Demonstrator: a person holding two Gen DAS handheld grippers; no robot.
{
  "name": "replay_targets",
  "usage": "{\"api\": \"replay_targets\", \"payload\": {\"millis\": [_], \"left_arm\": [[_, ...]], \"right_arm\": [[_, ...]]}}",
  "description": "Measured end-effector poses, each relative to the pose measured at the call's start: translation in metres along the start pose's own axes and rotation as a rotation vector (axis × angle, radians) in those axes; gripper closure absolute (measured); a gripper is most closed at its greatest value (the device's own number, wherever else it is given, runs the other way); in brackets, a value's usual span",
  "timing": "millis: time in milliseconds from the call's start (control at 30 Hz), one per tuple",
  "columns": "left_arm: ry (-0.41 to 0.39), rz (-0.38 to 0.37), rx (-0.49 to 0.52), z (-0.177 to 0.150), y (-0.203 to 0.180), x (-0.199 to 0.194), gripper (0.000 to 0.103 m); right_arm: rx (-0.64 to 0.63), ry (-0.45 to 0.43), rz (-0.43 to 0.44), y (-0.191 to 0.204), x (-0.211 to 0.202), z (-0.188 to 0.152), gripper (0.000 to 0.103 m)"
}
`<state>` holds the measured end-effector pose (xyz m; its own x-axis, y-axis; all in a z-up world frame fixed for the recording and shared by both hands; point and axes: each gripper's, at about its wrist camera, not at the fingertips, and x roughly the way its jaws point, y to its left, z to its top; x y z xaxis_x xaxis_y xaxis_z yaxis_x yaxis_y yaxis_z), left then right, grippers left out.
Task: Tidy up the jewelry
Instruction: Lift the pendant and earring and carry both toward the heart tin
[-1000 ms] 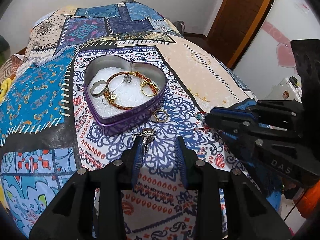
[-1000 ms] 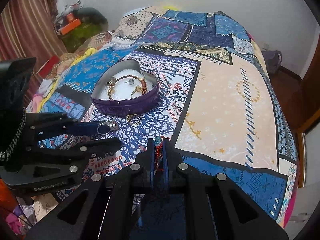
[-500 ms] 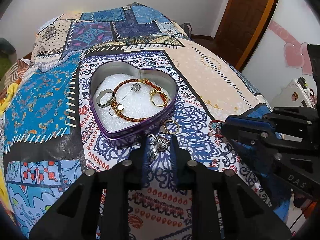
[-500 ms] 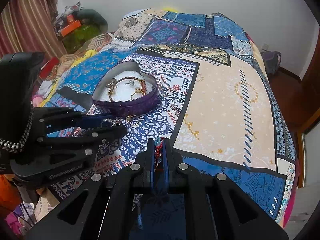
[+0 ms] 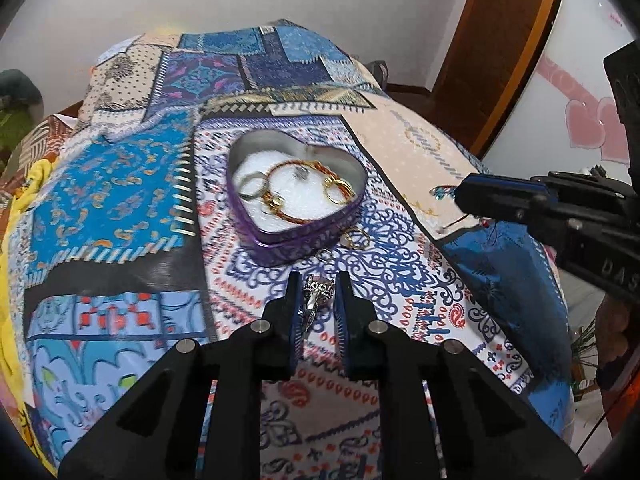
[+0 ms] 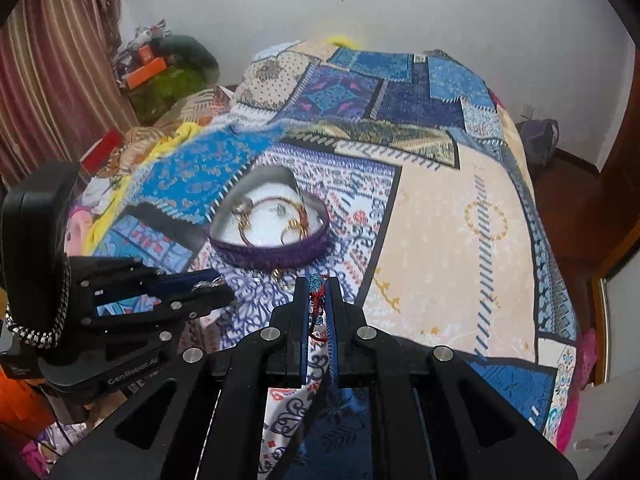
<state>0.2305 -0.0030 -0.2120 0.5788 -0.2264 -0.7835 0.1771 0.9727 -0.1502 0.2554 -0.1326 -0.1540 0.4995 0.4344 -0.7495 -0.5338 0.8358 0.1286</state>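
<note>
Nearest the viewer, the left gripper (image 5: 317,286) has its fingers (image 5: 293,292) clamped on a silver ring (image 5: 318,290), which stands between the pads clear of the bedspread (image 5: 120,200). The gap is narrow and no wider than the ring itself.

Beside it, the right gripper (image 6: 317,290) has its fingers (image 6: 301,300) pressed almost together on a small blue cloth pouch (image 6: 332,420) with a red cord (image 6: 316,300). The pouch hangs below the pads; a turquoise bead or tassel shows at the fingertips. In the left wrist view the same pouch (image 5: 492,264) hangs under the right gripper (image 5: 464,200).

Just beyond the two grippers, a gold ring (image 5: 357,237) lies on the patterned bedspread, close against the near wall of a purple heart-shaped tin (image 5: 304,244).

The tin stands open on the bed, near the middle of the blue-and-white printed panel. It is lined with white padding (image 5: 280,196). Inside it lie a red-and-gold braided bangle (image 5: 296,216), a plain silver ring (image 5: 250,188) at the left side, a gold hoop (image 5: 334,192) at the right side, and a small silver stud (image 5: 301,176) near the centre. Motion blur softens these items.

Further back, the patchwork bedspread runs to the pillow end against a white wall (image 5: 280,0). A brown wooden door (image 5: 500,40) stands at the right. In the right wrist view, striped curtains (image 6: 52,80) hang at the left.
</note>
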Motion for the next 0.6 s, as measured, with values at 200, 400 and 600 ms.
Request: {"api": "replay_targets", "payload": {"millis": [200, 400, 600], "left_arm": [[-0.066, 0.014, -0.009, 0.008, 0.010, -0.023, 0.088], [-0.124, 0.025, -0.002, 0.021, 0.018, -0.038, 0.088], [-0.168, 0.029, 0.002, 0.034, 0.024, -0.046, 0.088]], "right_arm": [[-0.003, -0.046, -0.006, 0.007, -0.011, 0.015, 0.096], [-0.008, -0.087, -0.004, 0.014, -0.015, 0.030, 0.096], [-0.014, -0.104, 0.011, 0.020, -0.010, 0.042, 0.096]]}}
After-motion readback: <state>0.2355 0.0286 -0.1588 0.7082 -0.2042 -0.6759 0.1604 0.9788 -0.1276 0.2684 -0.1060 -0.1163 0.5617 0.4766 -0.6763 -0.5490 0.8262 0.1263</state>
